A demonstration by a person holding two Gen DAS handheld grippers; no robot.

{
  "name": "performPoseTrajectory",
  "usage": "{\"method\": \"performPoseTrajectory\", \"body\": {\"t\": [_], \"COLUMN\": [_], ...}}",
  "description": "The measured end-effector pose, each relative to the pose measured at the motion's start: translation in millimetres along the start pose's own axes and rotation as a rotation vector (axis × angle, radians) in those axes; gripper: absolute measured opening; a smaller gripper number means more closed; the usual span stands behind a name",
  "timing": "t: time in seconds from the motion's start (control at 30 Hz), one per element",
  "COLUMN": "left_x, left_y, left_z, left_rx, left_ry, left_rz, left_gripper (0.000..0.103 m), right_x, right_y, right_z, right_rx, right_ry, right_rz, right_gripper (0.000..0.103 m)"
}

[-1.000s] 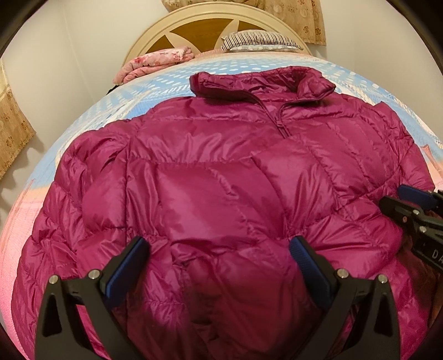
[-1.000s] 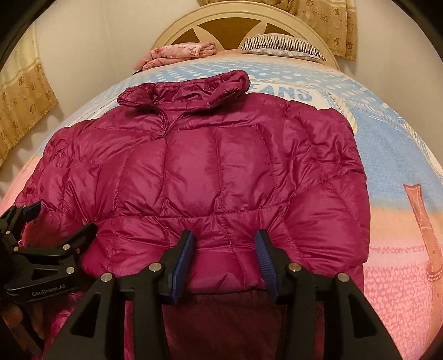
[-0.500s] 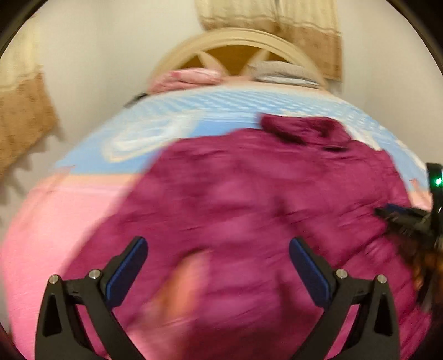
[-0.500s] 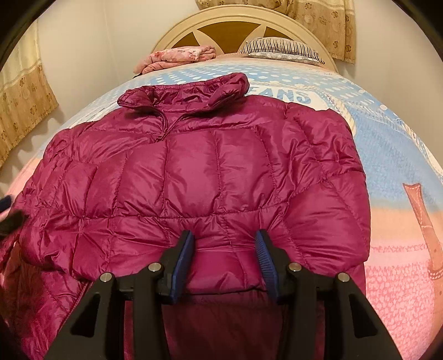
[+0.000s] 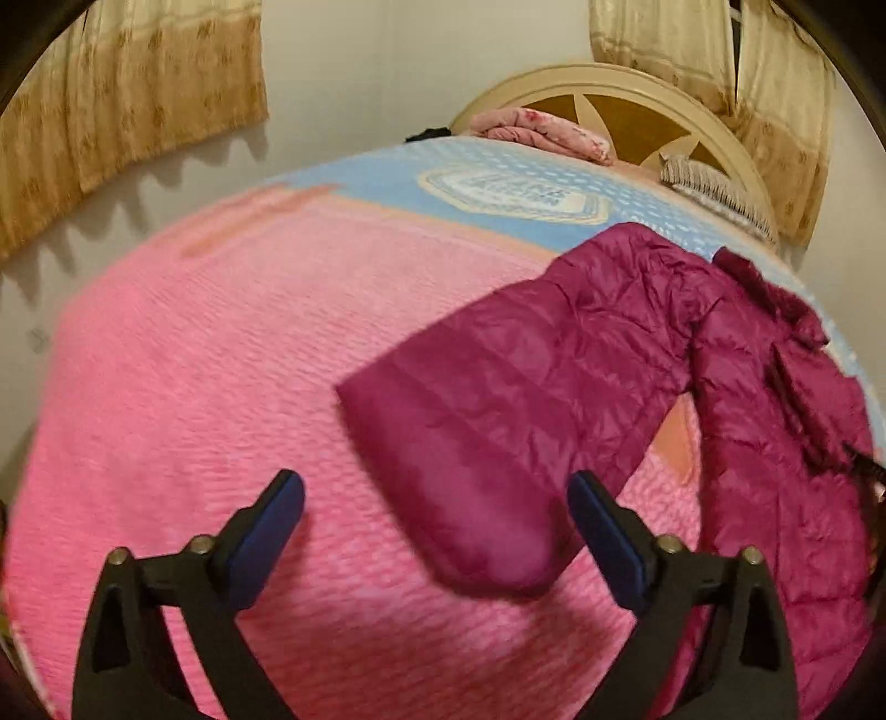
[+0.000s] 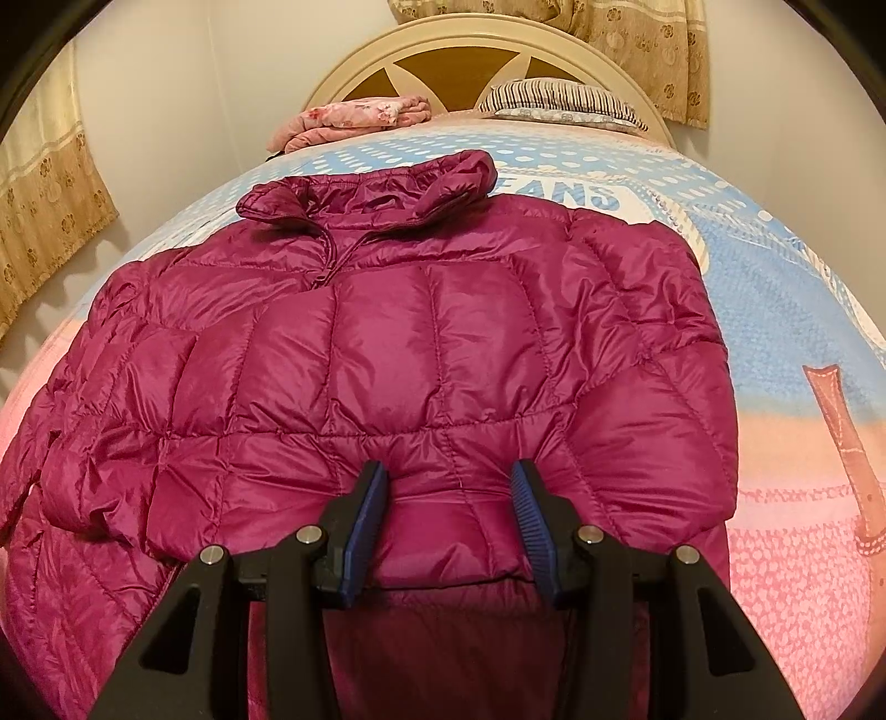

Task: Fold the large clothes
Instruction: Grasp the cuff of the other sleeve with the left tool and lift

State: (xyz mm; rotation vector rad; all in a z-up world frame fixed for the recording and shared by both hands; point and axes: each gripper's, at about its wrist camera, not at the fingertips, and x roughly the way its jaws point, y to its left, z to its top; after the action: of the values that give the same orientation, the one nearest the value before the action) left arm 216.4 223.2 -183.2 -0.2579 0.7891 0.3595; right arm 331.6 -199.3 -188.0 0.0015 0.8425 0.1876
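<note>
A magenta puffer jacket lies front up on the bed, collar toward the headboard. Its right side is folded in over the body. My right gripper is shut on a puffy fold at the jacket's near edge; the fabric bulges between the blue pads and puckers around them. In the left wrist view the jacket's body is at the far right and one sleeve stretches out across the pink cover. My left gripper hovers wide over the sleeve's cuff, its jaws closing, pads clear of the fabric.
The pink and blue bedspread covers the bed. A folded pink blanket and a striped pillow lie by the cream headboard. Tan curtains hang on the wall left of the bed.
My left gripper swung left, off the jacket's body and out of the right wrist view, to the outstretched sleeve on the pink cover. The right gripper has stayed put.
</note>
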Motion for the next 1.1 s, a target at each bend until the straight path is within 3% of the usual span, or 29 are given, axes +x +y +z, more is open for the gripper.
{"method": "performPoseTrajectory", "body": {"t": [0.1, 0.2, 0.27, 0.37, 0.53, 0.8, 1.1], "left_x": [15.6, 18.7, 14.5, 0.7, -25.5, -55.6, -93.3], "left_y": [-6.2, -5.6, -3.0, 7.8, 14.6, -10.7, -63.4], "left_z": [3.6, 5.5, 6.4, 12.3, 33.7, 82.7, 125.3], "left_rx": [-0.031, -0.034, -0.026, -0.03, -0.011, 0.077, 0.157], "left_ry": [0.027, 0.038, 0.015, -0.025, -0.111, -0.22, -0.327], "left_rz": [-0.038, -0.04, -0.039, -0.06, -0.06, -0.068, -0.162], "left_gripper": [0.087, 0.065, 0.033, 0.015, 0.013, 0.012, 0.011], "right_x": [-1.0, -2.0, -2.5, -2.3, -2.4, -3.1, -2.6], "right_y": [-0.4, -1.9, -2.0, -1.7, -1.7, -6.8, -8.4], "right_z": [-0.6, -0.9, -1.2, -0.8, -1.1, -0.6, -0.6], "right_rx": [0.003, 0.007, 0.005, 0.005, 0.008, 0.033, 0.043], "right_ry": [-0.002, -0.004, -0.006, -0.006, -0.007, -0.014, -0.016], "right_rz": [0.001, 0.002, -0.002, -0.003, 0.001, 0.023, 0.033], "right_gripper": [0.049, 0.049, 0.049, 0.049, 0.049, 0.05, 0.051]}}
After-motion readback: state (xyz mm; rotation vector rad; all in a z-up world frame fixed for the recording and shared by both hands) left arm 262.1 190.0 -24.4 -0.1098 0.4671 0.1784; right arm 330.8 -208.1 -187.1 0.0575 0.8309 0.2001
